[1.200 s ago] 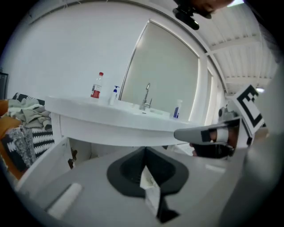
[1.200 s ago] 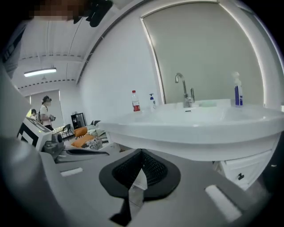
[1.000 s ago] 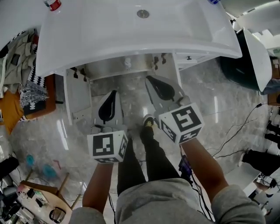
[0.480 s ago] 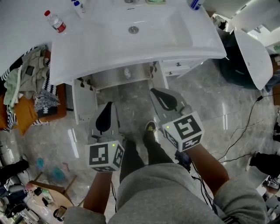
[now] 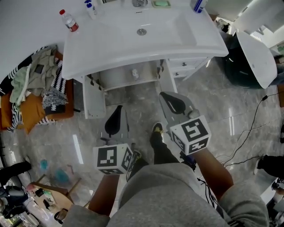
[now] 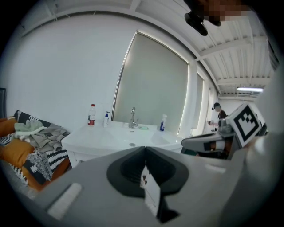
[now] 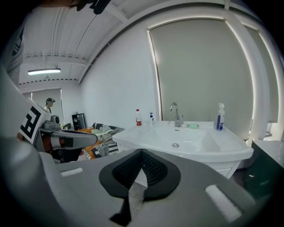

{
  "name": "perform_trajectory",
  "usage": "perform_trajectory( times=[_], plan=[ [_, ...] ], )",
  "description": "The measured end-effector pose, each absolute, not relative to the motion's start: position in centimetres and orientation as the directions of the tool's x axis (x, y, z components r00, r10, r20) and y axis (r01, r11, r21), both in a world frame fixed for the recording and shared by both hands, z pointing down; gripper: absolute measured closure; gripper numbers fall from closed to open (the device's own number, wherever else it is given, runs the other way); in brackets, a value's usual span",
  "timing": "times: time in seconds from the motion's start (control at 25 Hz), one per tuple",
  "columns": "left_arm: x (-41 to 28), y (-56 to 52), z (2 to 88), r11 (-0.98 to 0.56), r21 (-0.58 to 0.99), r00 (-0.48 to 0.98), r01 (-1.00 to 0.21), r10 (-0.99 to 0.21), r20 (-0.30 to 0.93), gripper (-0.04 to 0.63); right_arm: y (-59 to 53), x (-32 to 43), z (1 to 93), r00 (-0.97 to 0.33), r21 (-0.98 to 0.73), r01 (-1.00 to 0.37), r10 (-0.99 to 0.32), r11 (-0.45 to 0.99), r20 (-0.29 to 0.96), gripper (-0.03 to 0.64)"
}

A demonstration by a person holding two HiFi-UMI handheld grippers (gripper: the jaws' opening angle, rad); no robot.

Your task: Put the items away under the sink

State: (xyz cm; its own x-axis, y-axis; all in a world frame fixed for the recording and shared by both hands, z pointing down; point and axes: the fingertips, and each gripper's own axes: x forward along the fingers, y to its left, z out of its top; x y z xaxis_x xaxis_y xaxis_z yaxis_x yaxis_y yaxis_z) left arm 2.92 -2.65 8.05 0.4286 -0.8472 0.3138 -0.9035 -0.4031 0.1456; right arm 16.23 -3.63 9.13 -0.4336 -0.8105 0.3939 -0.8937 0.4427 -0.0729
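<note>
The white sink (image 5: 111, 42) stands ahead with its cabinet (image 5: 129, 76) open underneath, a door (image 5: 93, 101) swung out on the left. On the sink top are a red-labelled water bottle (image 5: 69, 20), a small pump bottle (image 5: 90, 8), a green soap dish (image 5: 160, 3) and a blue spray bottle (image 5: 198, 4). The same things appear in the right gripper view: water bottle (image 7: 138, 117), spray bottle (image 7: 219, 117), tap (image 7: 177, 113). My left gripper (image 5: 118, 108) and right gripper (image 5: 165, 95) hang over the floor in front of the cabinet, both shut with nothing in them.
A heap of clothes on an orange cushion (image 5: 32, 86) lies left of the sink. A white fixture (image 5: 258, 55) stands at the right, with cables (image 5: 248, 133) across the tiled floor. My leg and shoe (image 5: 156, 130) are between the grippers. Clutter sits at the bottom left (image 5: 26, 199).
Both grippers have risen and drawn back from the cabinet. The view has lifted, so the sink top with its bottles has come into sight.
</note>
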Motion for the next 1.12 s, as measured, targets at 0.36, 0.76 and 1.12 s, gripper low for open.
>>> perform_trajectory(
  times=[0.36,0.76,1.12],
  plan=[
    [-3.9,7.1,4.6,-0.414,0.124,0.432,-0.902,-0.858,0.278,0.584,6.2,11.7,6.4,-0.372,-0.030,-0.919,-0.841,0.393,0.392,0.617],
    [-8.8,15.6,3.7,-0.439,0.168,0.469,-0.883,-0.846,0.255,0.584,14.7,7.5,4.1,-0.333,-0.022,-0.937,-0.868,0.350,0.369,0.617],
    [-9.5,17.4,2.1,-0.450,0.166,0.478,-0.878,-0.850,0.221,0.584,16.8,7.8,3.6,-0.317,-0.030,-0.943,-0.870,0.331,0.379,0.617]
  ],
)
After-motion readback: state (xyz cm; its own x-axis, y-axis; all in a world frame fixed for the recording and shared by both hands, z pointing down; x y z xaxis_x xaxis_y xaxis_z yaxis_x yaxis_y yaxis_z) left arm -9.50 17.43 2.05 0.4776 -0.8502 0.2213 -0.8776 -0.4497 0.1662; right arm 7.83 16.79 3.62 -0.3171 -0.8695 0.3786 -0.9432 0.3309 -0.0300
